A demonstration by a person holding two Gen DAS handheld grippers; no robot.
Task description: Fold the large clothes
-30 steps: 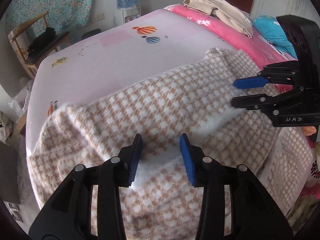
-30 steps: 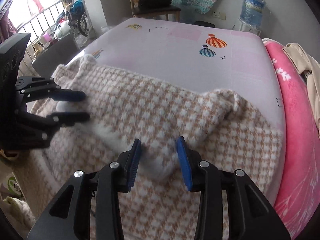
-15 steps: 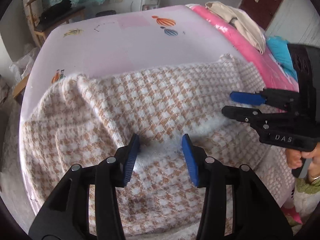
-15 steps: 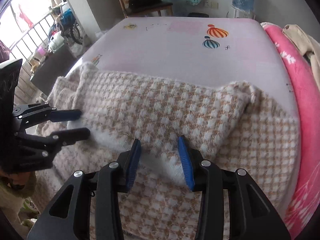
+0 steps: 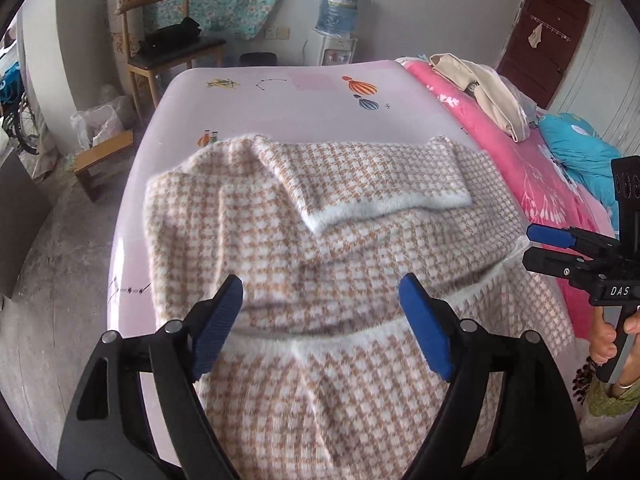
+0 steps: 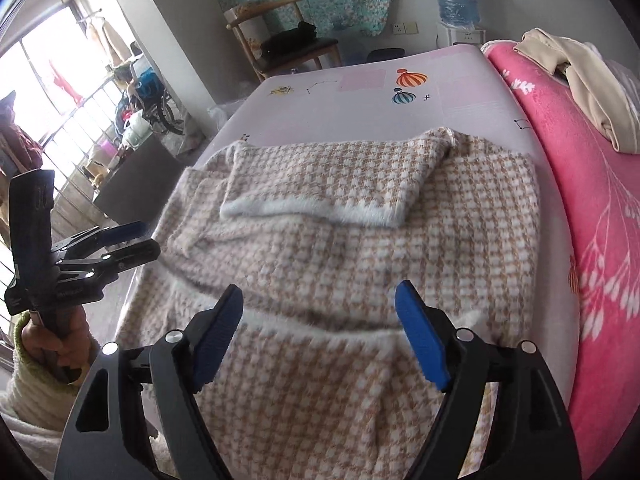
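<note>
The houndstooth garment lies across the bed, its long axis side to side (white-trimmed end folded back on top); left claw and right claw are both opening, gripping nothing.

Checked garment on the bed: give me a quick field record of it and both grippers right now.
garment: brown-and-white checked knit, spread on the lilac sheet
fold state: a white-trimmed panel lies folded over the far part
left gripper: jaws opening, nothing between the pads
right gripper: jaws opening, nothing between the pads
beside it: pink blanket along the bed's right side
</note>
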